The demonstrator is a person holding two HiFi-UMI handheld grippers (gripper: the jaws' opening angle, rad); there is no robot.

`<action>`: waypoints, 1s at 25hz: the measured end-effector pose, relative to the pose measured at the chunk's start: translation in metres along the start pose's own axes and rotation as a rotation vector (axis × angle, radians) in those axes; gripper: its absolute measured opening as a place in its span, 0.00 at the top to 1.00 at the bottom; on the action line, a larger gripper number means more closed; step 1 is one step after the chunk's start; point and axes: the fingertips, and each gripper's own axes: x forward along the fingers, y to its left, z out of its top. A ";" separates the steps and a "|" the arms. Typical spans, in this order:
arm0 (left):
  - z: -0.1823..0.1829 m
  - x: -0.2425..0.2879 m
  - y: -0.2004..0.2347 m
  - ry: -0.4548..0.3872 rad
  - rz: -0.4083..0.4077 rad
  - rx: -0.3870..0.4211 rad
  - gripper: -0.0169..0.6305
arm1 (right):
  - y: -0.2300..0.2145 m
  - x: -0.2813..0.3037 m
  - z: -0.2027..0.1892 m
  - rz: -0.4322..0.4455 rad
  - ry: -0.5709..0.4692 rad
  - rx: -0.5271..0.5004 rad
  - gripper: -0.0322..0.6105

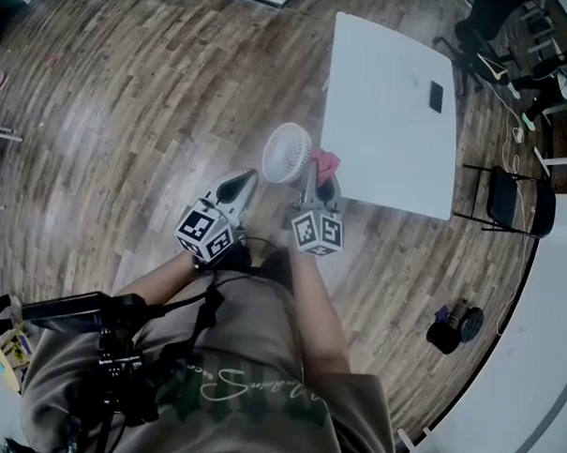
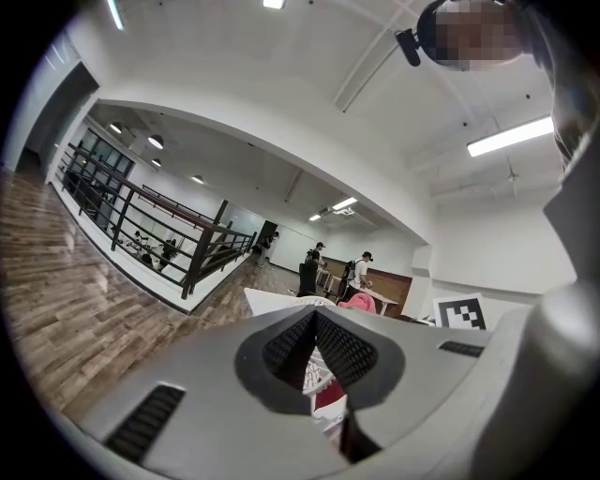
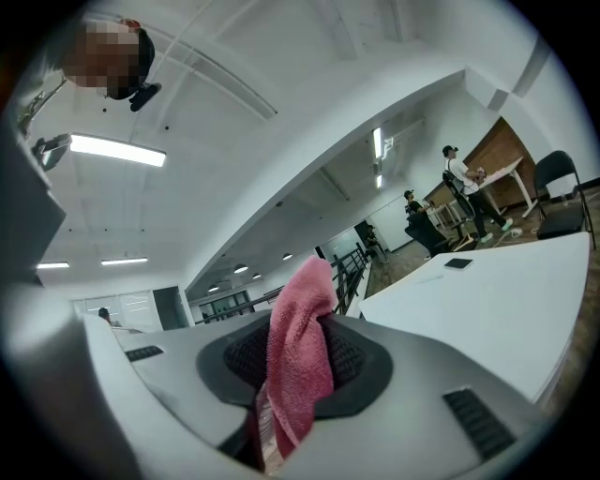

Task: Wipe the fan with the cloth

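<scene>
In the head view a small round white fan (image 1: 287, 153) hangs over the wooden floor beside the white table's (image 1: 392, 113) near-left corner. My left gripper (image 1: 252, 176) reaches it from below-left and is shut on its edge; the left gripper view shows the fan's white grille (image 2: 321, 373) wedged between the closed jaws of that gripper (image 2: 315, 321). My right gripper (image 1: 323, 183) is shut on a pink cloth (image 1: 326, 163), held just right of the fan. In the right gripper view the cloth (image 3: 300, 347) droops out of the pads. The cloth (image 2: 357, 302) also peeks above the left jaws.
A dark phone (image 1: 435, 96) lies on the table. A black chair (image 1: 510, 198) stands to the table's right, and a black object (image 1: 455, 327) sits on the floor at lower right. A railing (image 2: 159, 234) and several distant people appear in the left gripper view.
</scene>
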 end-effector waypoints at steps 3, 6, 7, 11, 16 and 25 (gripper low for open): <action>-0.003 -0.005 -0.003 0.005 -0.010 0.003 0.95 | 0.001 -0.008 -0.002 -0.011 -0.006 0.012 0.78; -0.005 -0.011 -0.002 0.007 -0.013 0.002 0.95 | 0.002 -0.013 -0.004 -0.024 -0.015 0.033 0.78; -0.005 -0.012 -0.001 0.007 -0.012 0.000 0.95 | 0.003 -0.014 -0.004 -0.027 -0.018 0.037 0.78; -0.007 -0.020 0.002 0.010 -0.009 -0.002 0.95 | 0.006 -0.020 -0.008 -0.041 -0.025 0.058 0.78; -0.007 -0.027 0.003 0.010 -0.008 -0.001 0.95 | 0.007 -0.026 -0.014 -0.057 -0.023 0.087 0.78; -0.006 -0.038 0.012 0.013 -0.005 0.005 0.95 | 0.012 -0.028 -0.022 -0.065 -0.026 0.091 0.78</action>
